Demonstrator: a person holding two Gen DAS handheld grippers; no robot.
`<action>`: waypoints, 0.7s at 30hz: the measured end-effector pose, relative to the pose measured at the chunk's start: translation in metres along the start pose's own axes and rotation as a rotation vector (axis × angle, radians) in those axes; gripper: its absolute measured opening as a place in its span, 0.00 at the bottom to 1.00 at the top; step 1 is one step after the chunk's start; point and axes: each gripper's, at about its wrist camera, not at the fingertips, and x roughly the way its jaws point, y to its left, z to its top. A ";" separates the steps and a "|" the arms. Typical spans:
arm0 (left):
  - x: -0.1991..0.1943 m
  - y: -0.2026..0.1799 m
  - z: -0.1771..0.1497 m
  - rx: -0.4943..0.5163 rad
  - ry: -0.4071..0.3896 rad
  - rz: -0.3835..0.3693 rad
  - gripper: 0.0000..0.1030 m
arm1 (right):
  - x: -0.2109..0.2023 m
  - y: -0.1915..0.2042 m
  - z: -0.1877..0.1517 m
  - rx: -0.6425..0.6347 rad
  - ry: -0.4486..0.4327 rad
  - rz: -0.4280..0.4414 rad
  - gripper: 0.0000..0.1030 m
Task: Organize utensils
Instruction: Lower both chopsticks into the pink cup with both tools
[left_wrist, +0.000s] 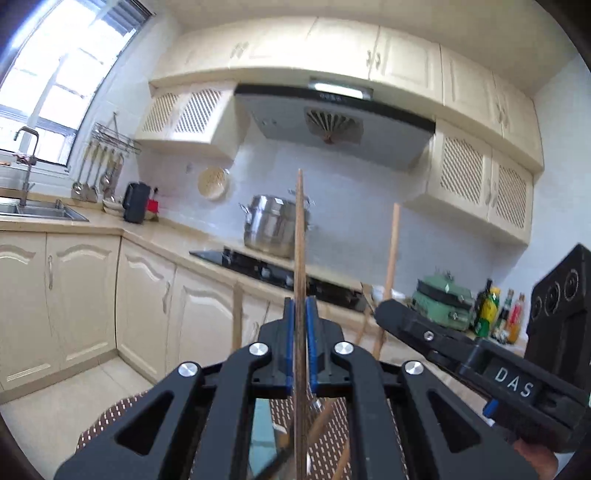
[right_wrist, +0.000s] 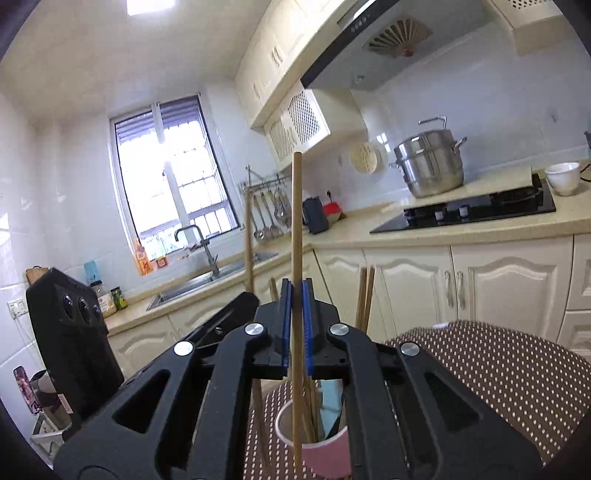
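Observation:
My left gripper is shut on a dark brown chopstick that stands upright between its blue pads. Its lower end runs down below the jaws. My right gripper is shut on a lighter wooden chopstick, also upright, whose lower end reaches down beside a pink paper cup. Several more chopsticks stand in that cup. Each gripper shows in the other's view: the right gripper with its chopstick, the left gripper with its own chopstick. Both hover close together above the cup.
The cup stands on a table with a brown dotted cloth. Behind are cream cabinets, a black hob with a steel pot, a white bowl, a sink, a green appliance and bottles.

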 end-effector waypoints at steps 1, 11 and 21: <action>0.003 0.001 0.002 0.008 -0.027 0.009 0.06 | 0.001 0.000 0.001 -0.003 -0.014 -0.002 0.06; 0.031 0.017 -0.014 0.043 -0.091 0.082 0.06 | 0.026 0.001 -0.018 -0.060 -0.051 -0.064 0.06; 0.022 0.019 -0.039 0.084 0.014 0.091 0.06 | 0.025 0.007 -0.037 -0.115 0.016 -0.065 0.06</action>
